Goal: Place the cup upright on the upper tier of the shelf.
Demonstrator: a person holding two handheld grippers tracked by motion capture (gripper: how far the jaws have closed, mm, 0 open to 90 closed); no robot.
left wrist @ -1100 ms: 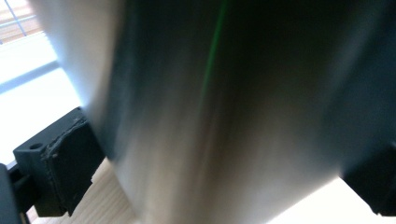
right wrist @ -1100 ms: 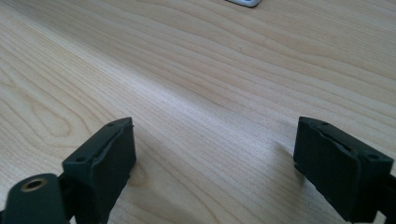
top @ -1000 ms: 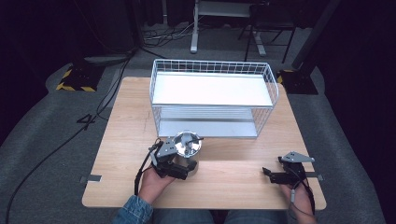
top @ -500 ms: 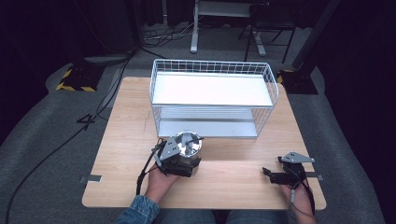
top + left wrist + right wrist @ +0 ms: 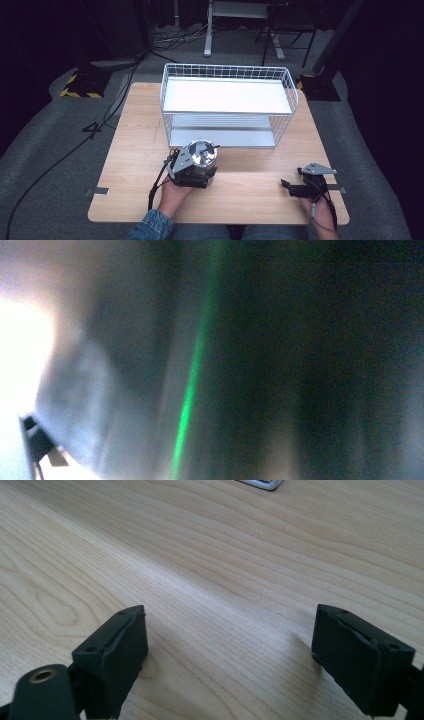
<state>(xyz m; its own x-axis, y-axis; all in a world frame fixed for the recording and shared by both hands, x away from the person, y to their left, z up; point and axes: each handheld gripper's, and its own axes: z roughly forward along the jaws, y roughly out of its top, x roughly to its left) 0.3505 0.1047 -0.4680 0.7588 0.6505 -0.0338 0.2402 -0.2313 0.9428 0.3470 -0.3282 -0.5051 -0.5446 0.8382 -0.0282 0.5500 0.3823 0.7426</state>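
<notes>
- Left tool (image 5: 194,167): holds a shiny metal pot (image 5: 200,152) just at 6 o'clock of the wire rack (image 5: 227,107) on the worktop (image 5: 135,130); its jaws cannot be told, the left gripper view being blurred
- Right tool (image 5: 230,655): jaws wide apart, empty, at 4 o'clock
- Progress: pot judged not yet racked; placement remains

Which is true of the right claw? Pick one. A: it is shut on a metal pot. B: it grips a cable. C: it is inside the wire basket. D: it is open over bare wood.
D: the right claw has its jaws wide apart with only the table between them.
</notes>
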